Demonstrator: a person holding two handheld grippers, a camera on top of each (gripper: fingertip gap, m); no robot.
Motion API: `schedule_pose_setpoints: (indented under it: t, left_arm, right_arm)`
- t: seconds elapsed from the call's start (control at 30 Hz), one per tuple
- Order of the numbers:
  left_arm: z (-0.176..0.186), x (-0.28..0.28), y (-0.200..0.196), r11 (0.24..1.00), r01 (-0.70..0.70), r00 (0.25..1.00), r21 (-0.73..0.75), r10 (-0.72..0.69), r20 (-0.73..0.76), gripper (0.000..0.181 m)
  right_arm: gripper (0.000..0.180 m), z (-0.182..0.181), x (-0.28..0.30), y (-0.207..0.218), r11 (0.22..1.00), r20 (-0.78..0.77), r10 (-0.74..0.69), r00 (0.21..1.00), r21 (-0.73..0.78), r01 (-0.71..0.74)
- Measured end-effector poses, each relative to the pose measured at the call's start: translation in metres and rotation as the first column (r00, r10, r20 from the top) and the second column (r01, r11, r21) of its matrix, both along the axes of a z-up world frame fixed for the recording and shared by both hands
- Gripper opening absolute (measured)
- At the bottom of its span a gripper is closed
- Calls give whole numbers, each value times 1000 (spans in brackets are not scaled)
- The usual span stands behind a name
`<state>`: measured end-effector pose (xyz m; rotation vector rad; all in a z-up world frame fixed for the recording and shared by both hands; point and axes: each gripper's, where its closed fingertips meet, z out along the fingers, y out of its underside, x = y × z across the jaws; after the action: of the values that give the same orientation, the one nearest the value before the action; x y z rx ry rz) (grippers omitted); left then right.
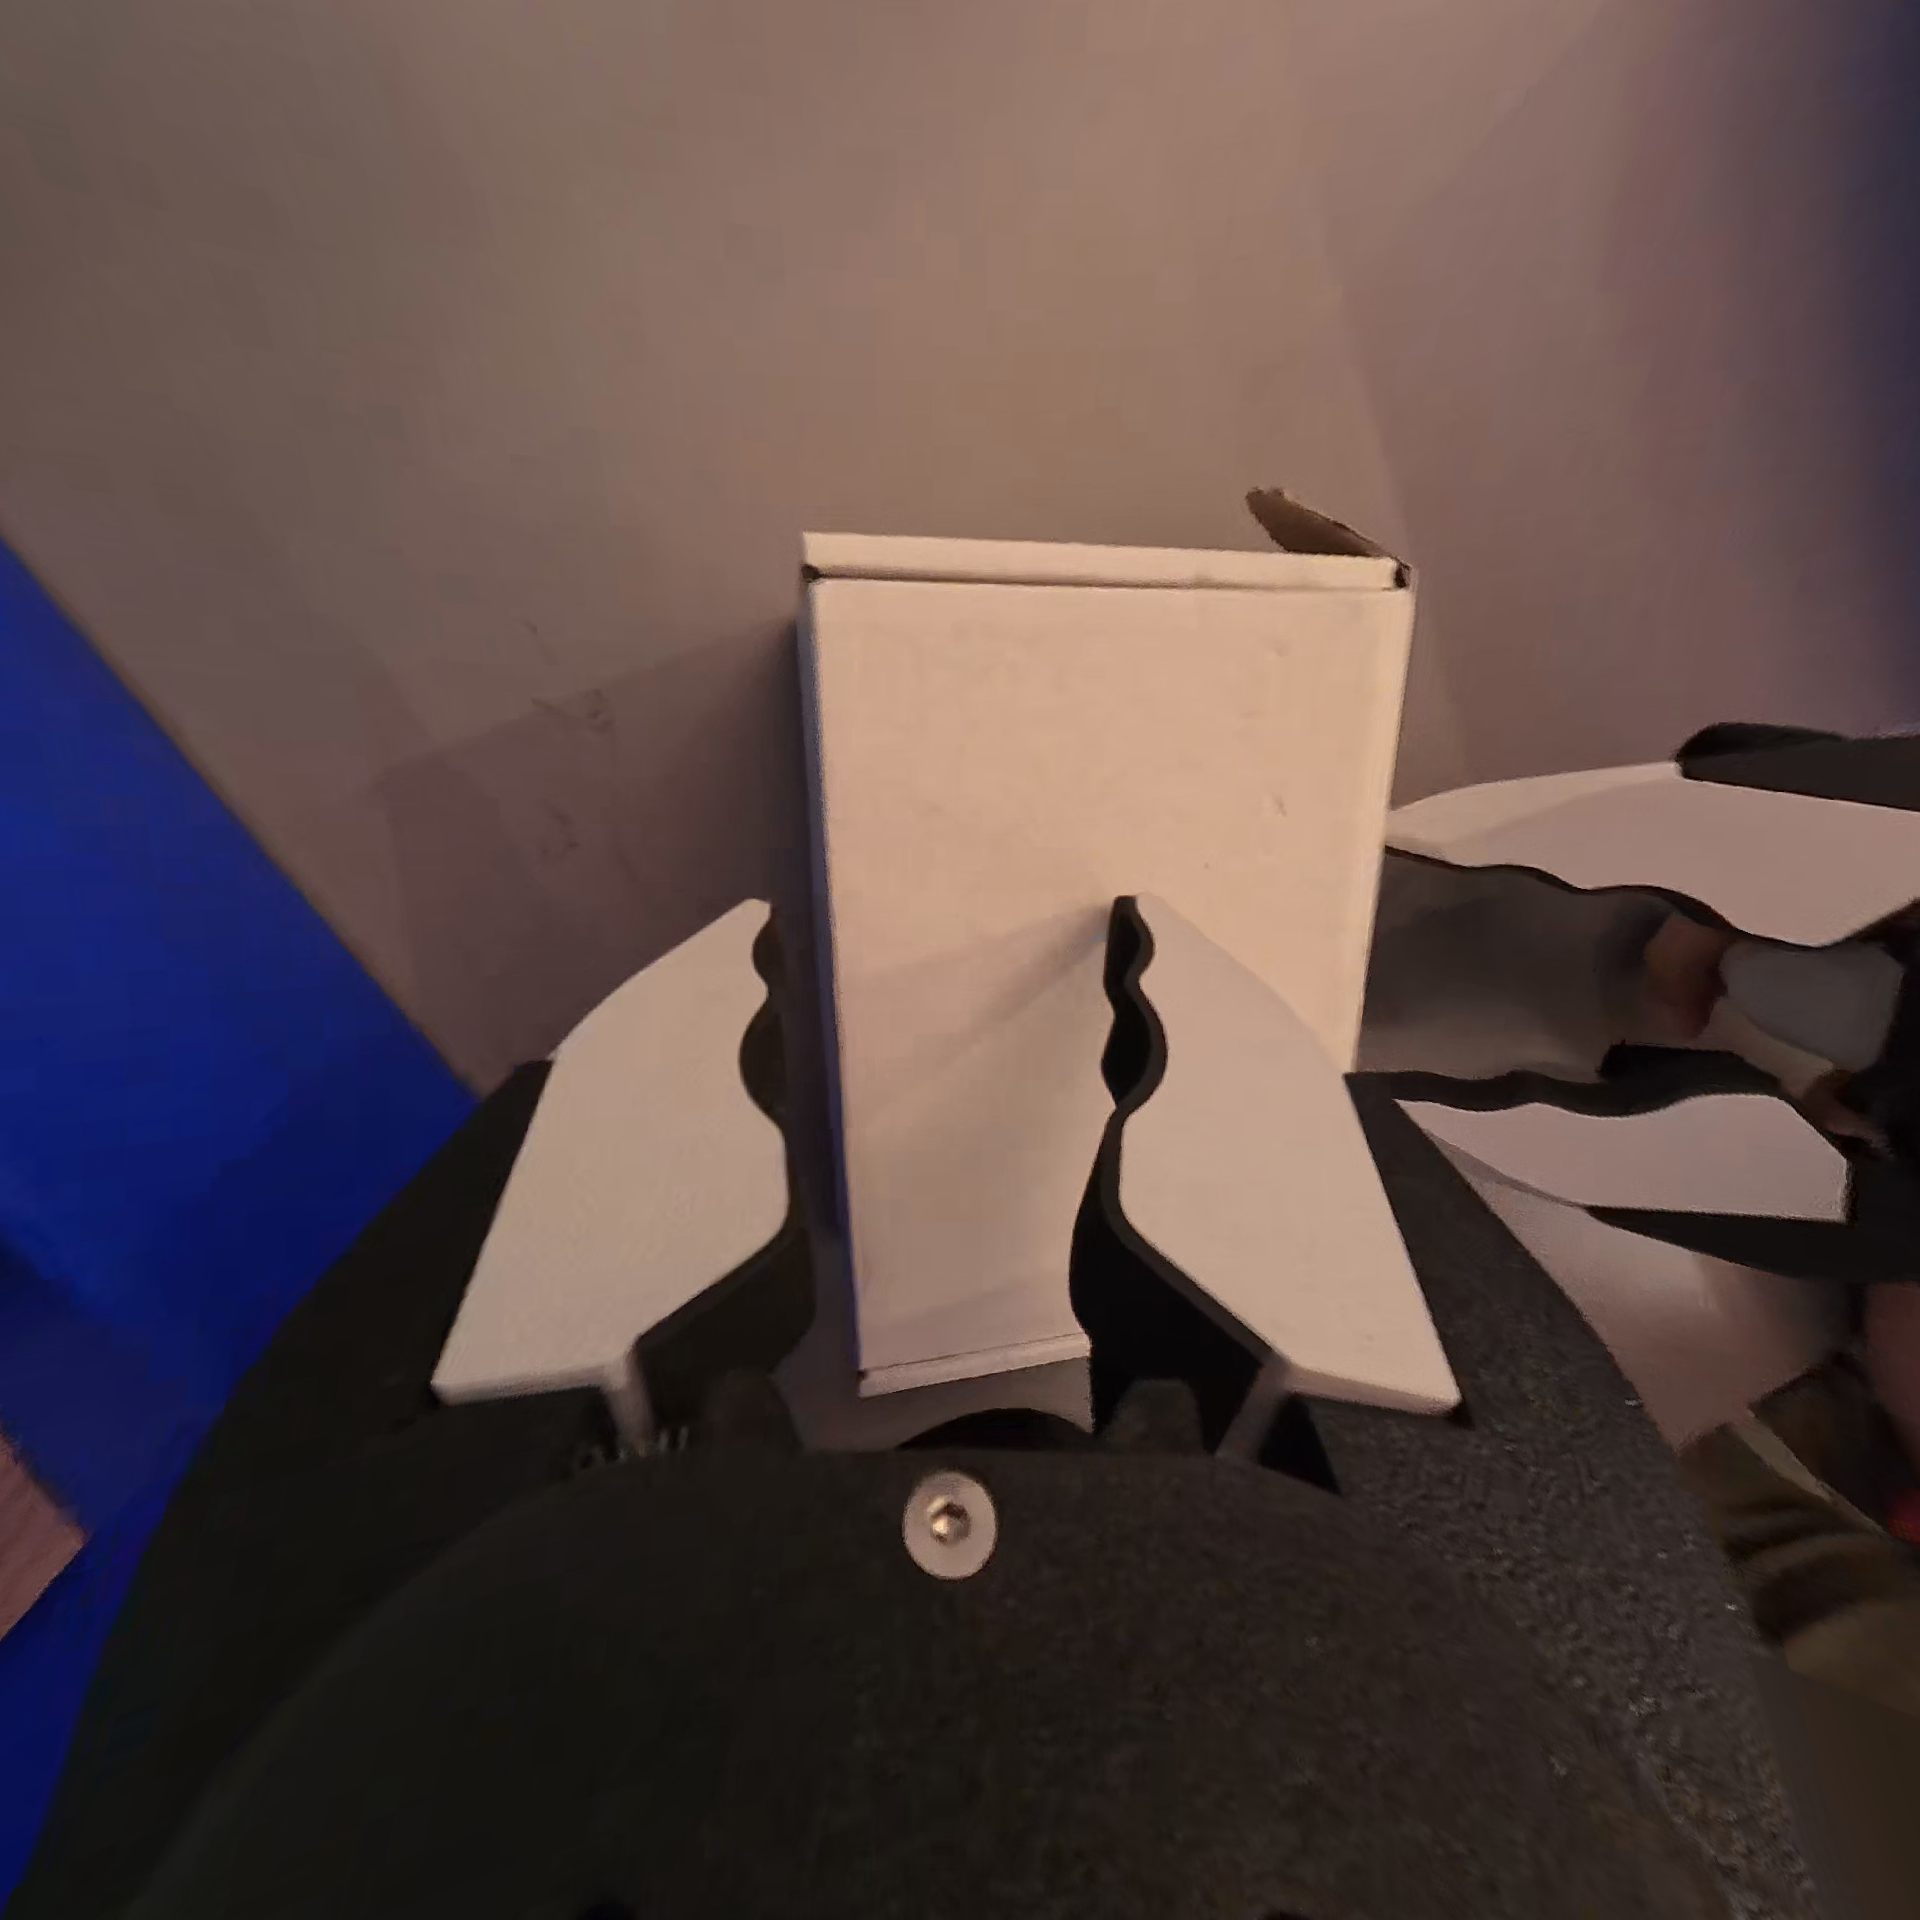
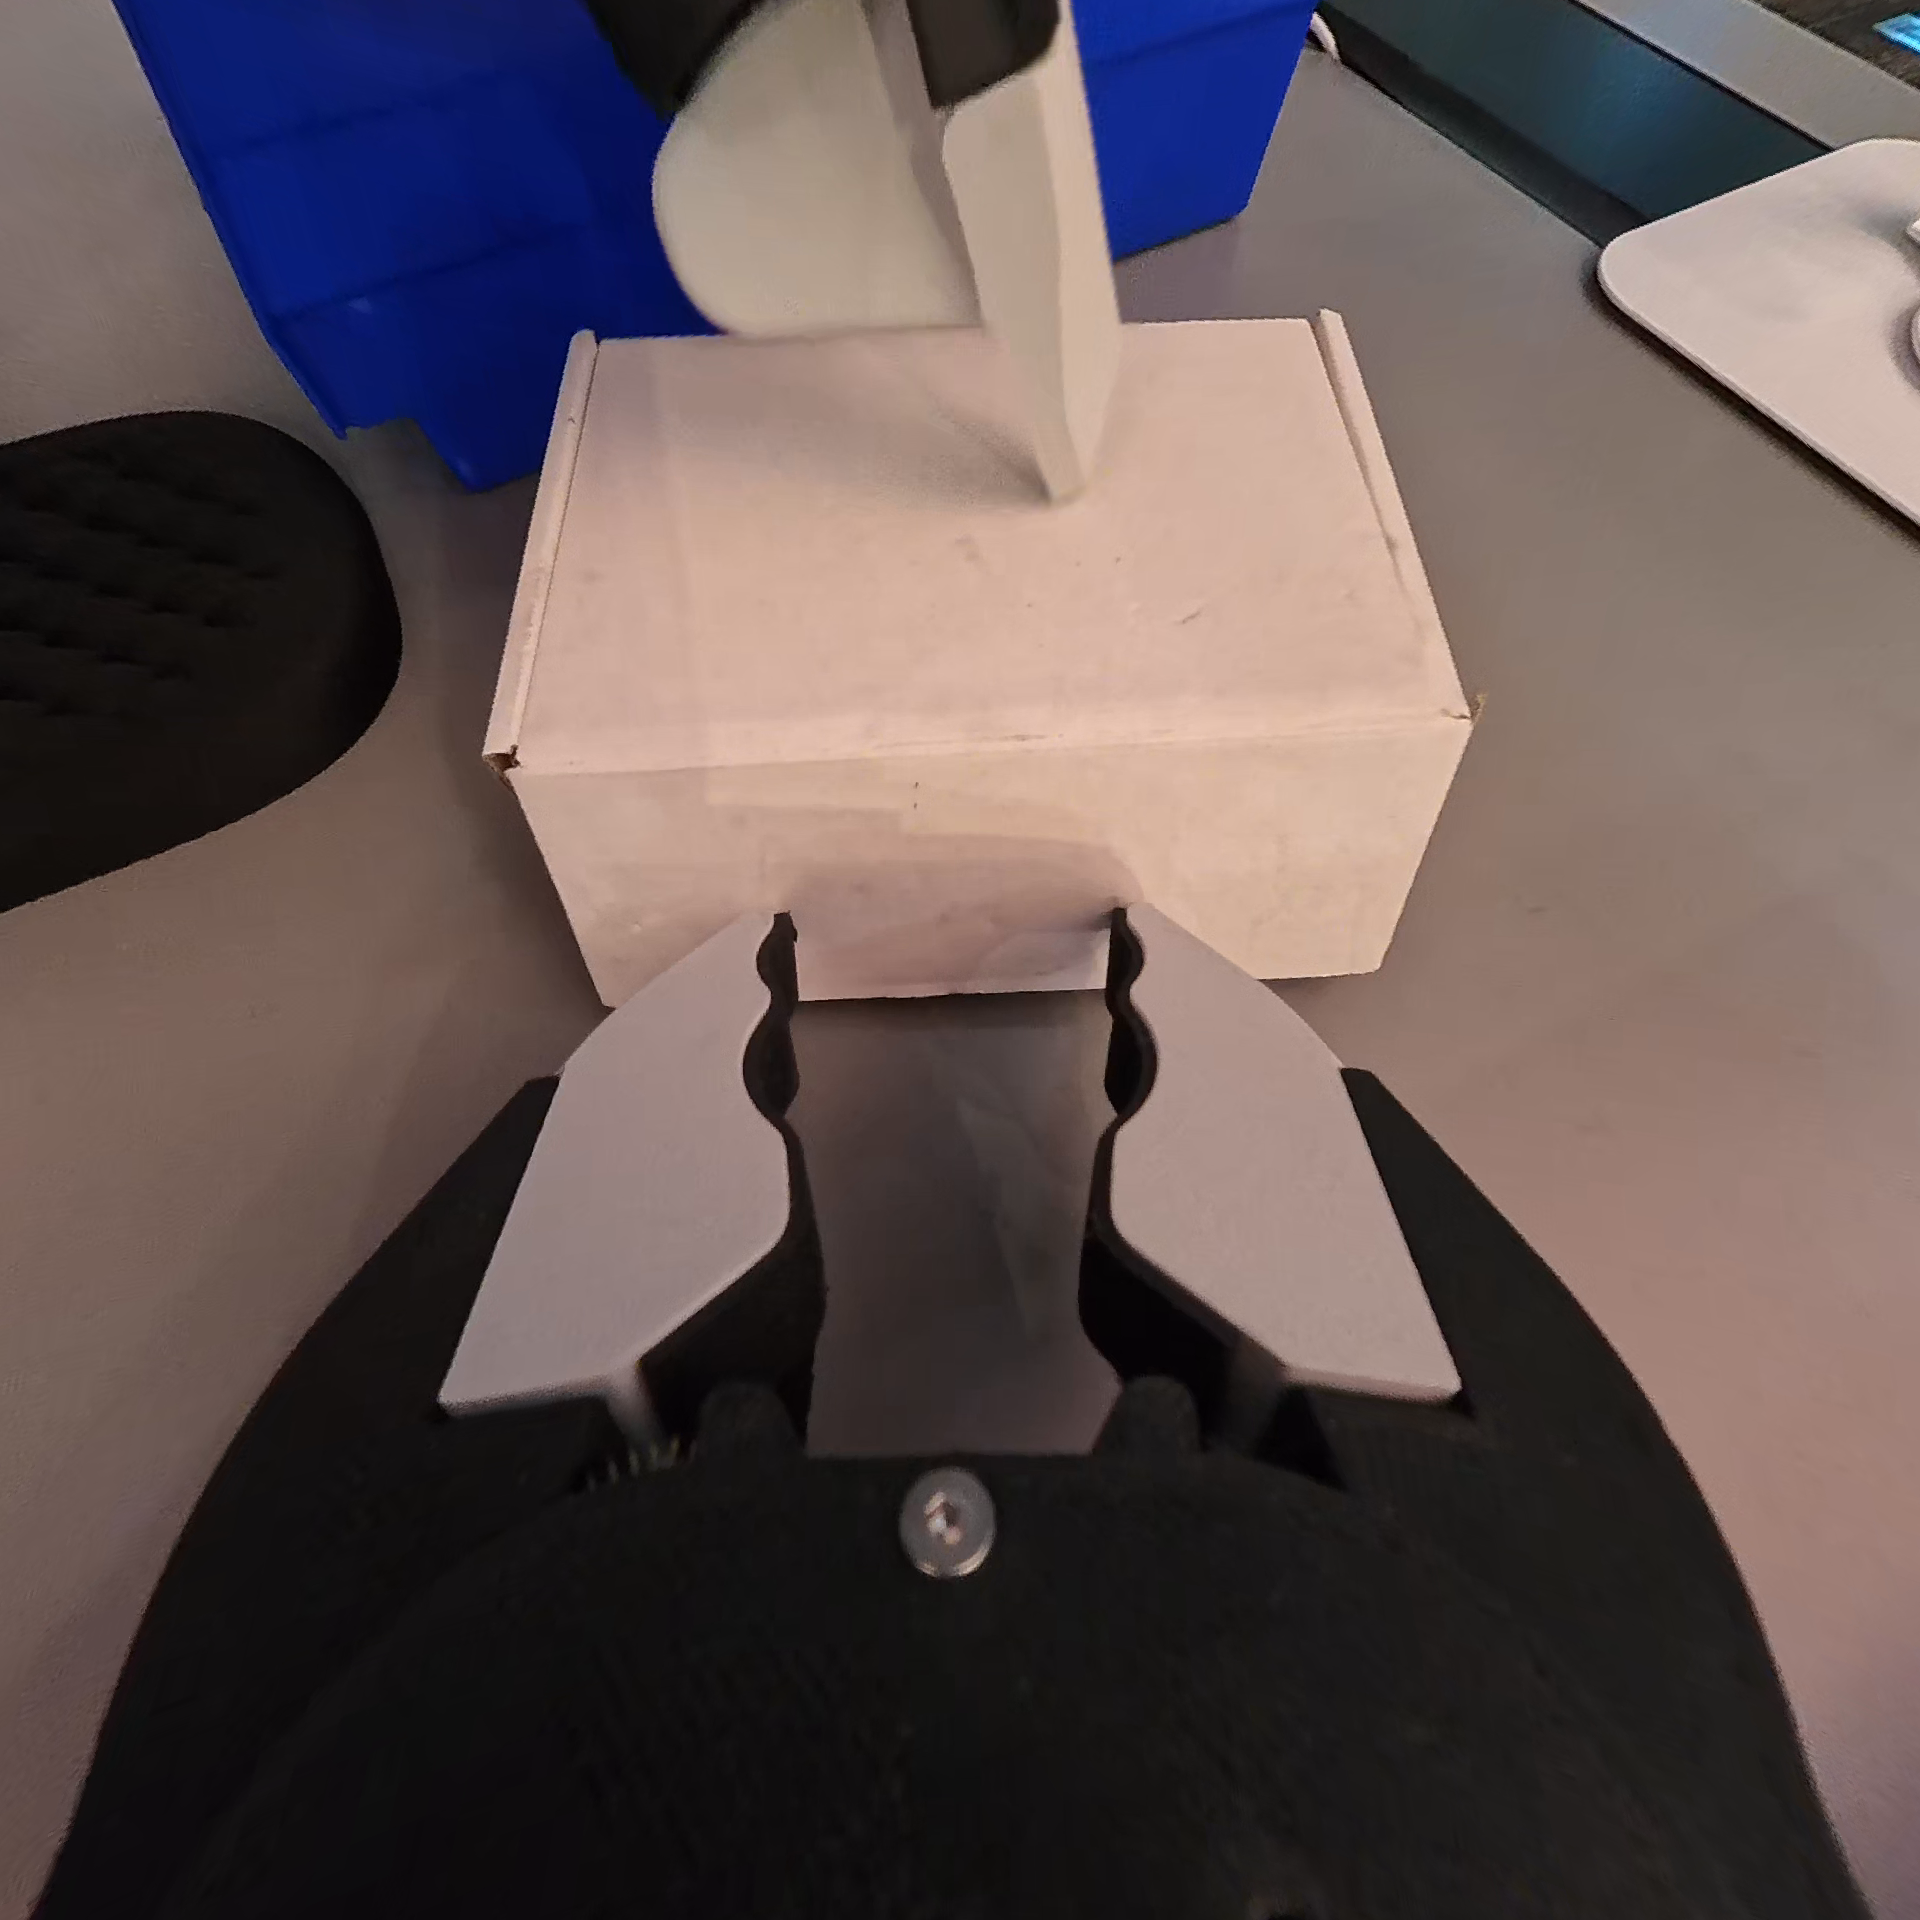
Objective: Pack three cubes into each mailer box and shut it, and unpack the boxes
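Apparently empty, the right gripper [image 2: 951, 961] stands open at the closed mailer box's [image 2: 966, 623] front wall on the table [image 2: 1610, 831]; the left gripper [image 1: 951, 1039], open, presses its top. Uneven pressure could slide the box toward the blue bin [image 2: 416, 260].

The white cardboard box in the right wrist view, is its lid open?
No, the white cardboard mailer box sits on the grey table with its lid folded flat and shut on top.
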<state>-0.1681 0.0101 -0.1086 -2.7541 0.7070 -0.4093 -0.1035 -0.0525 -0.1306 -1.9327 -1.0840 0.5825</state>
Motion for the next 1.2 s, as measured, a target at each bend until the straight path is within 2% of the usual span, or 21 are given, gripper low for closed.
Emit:
schedule_pose_setpoints:
  t: [0.03,0.07,0.27,0.63,0.7,0.8,0.83,0.9,1.0,1.07,1.13,1.2]
  left_arm:
    - [-2,6,-3,999,-1,999,-34,2,38,56]
    - [-2,8,-3,999,-14,998,-49,17,59,62]
    - [-4,10,-2,999,8,998,-48,-5,62,62]
    - [-3,20,0,990,140,988,14,-141,64,62]
    - [-3,24,3,980,197,976,30,-199,85,61]
    - [5,20,7,988,145,980,51,-150,127,33]
    - [13,19,10,990,112,979,90,-125,160,34]
    - [28,18,8,987,65,968,145,-97,229,38]
    - [34,7,-12,985,-7,979,170,-28,203,48]
    - [36,5,-34,979,-38,985,202,3,173,55]
    - [34,1,-57,966,-47,995,255,22,100,62]
    - [29,-5,-76,947,-29,999,319,22,24,73]
  right_arm:
    - [58,-1,0,0,1000,2,1,1000,-1,-1]
    - [58,0,-1,0,1000,0,-1,1000,4,1]
    - [58,-1,-3,-1,1000,-12,-21,1000,8,21]
    - [58,-6,-11,-1,992,33,-115,993,-57,116]
    - [62,-8,-5,-10,993,81,-78,994,-81,85]
    - [66,2,21,-7,993,101,-106,989,-43,111]
    - [68,8,30,-2,990,75,-133,988,-30,136]
    - [68,20,43,6,983,-14,-171,985,-66,170]
    - [70,34,51,19,982,-130,-170,977,-100,158]
    - [70,42,43,25,991,-184,-106,977,-95,90]
    - [70,47,35,28,995,-179,-32,983,-95,15]
    - [76,44,32,34,995,-103,11,995,-97,-21]
